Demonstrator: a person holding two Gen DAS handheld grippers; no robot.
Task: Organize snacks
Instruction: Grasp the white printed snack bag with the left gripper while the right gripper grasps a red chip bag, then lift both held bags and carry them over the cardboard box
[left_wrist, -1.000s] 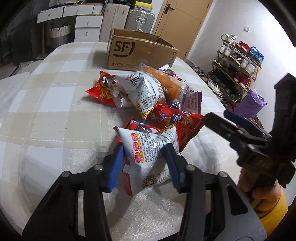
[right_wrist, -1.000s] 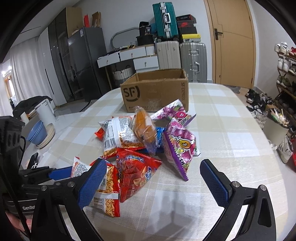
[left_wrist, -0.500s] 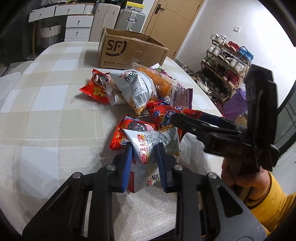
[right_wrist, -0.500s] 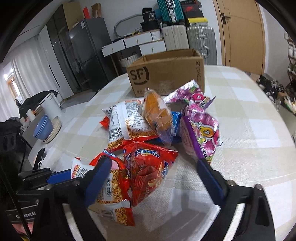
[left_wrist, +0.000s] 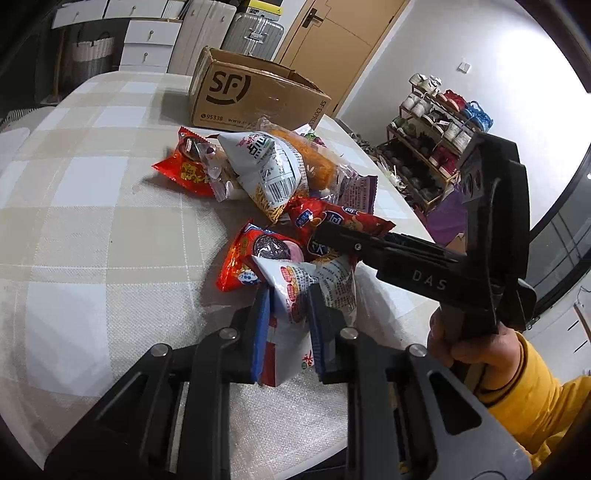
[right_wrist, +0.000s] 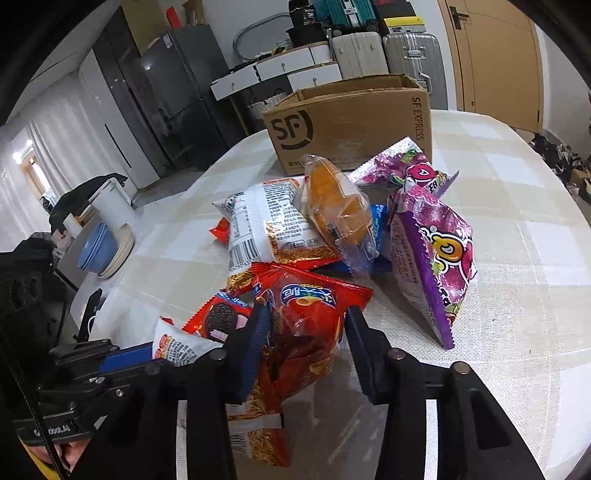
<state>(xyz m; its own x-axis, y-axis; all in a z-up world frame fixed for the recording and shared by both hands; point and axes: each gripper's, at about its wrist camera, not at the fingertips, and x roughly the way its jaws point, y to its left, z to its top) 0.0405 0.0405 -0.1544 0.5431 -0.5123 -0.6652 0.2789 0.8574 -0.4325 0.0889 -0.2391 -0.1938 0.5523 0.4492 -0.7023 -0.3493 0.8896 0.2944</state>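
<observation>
A pile of snack packets lies on the checked tablecloth (left_wrist: 92, 221) in front of an open cardboard box (left_wrist: 258, 99). My left gripper (left_wrist: 290, 295) has its jaws closing, and the blue pads squeeze a white printed packet (left_wrist: 295, 280) at the near edge of the pile. My right gripper (right_wrist: 308, 314) is also closing, its pads pressing both sides of a crumpled red chip bag (right_wrist: 314, 306). A red cookie packet (right_wrist: 221, 317) lies just left of that bag. In the left wrist view a hand in a yellow sleeve (left_wrist: 480, 347) holds the right tool over the red bag.
Behind the held bags lie a white noodle-snack bag (right_wrist: 266, 225), an orange pastry packet (right_wrist: 336, 203) and two purple bags (right_wrist: 432, 251). A shoe rack (left_wrist: 436, 147) stands beyond the table's right edge. Bowls (right_wrist: 99, 247) sit on a low stand to the left.
The left jaws narrowed onto the white packet. The right gripper came forward and down over the red chip bag, and its jaws went from wide apart to pressing on the bag.
</observation>
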